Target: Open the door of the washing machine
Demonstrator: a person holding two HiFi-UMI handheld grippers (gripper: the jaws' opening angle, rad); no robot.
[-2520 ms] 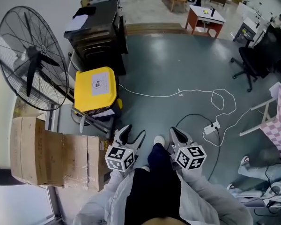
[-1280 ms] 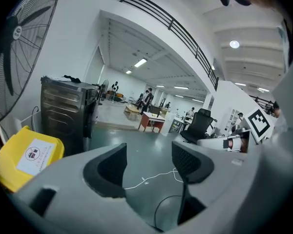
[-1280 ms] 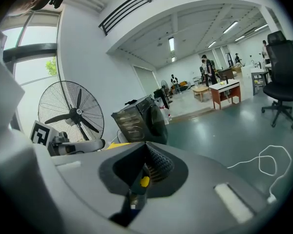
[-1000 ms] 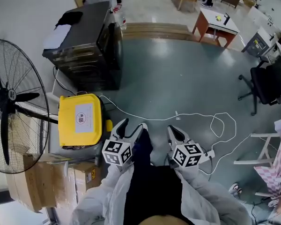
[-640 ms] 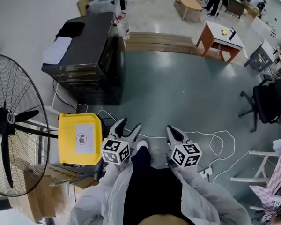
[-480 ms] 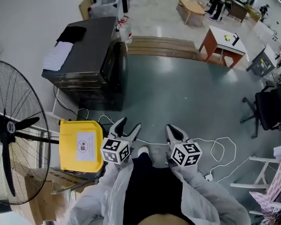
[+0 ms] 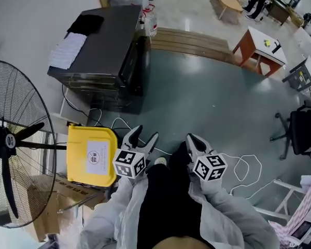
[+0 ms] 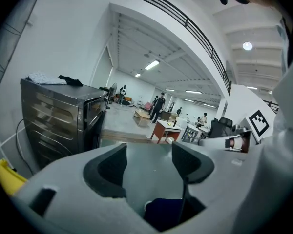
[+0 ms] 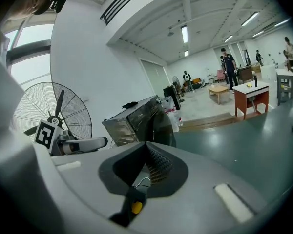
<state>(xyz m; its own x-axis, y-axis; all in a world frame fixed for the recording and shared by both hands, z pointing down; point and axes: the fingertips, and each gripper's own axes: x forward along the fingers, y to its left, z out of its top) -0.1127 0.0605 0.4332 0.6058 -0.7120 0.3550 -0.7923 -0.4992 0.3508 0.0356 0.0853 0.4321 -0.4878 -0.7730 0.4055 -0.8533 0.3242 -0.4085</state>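
The washing machine (image 7: 101, 48) stands well ahead of the person, on the floor (image 7: 207, 97) by the wall, and its dark door (image 7: 140, 61) faces the open room. I cannot see if the door has a handle. Both grippers are held low in front of the body, far from the machine. The left gripper (image 7: 145, 137) has its fingers (image 8: 107, 167) spread apart with nothing between them. The right gripper (image 7: 194, 140) has its fingers (image 9: 156, 164) pressed together, empty.

I think the task is at the approach. A white cable (image 7: 241, 165) lies loose on the floor near the feet and could catch a shoe. The yellow box (image 7: 90, 154) is just beside the left gripper and could be bumped. If the right fingers are not released before reaching, they will only push on the door
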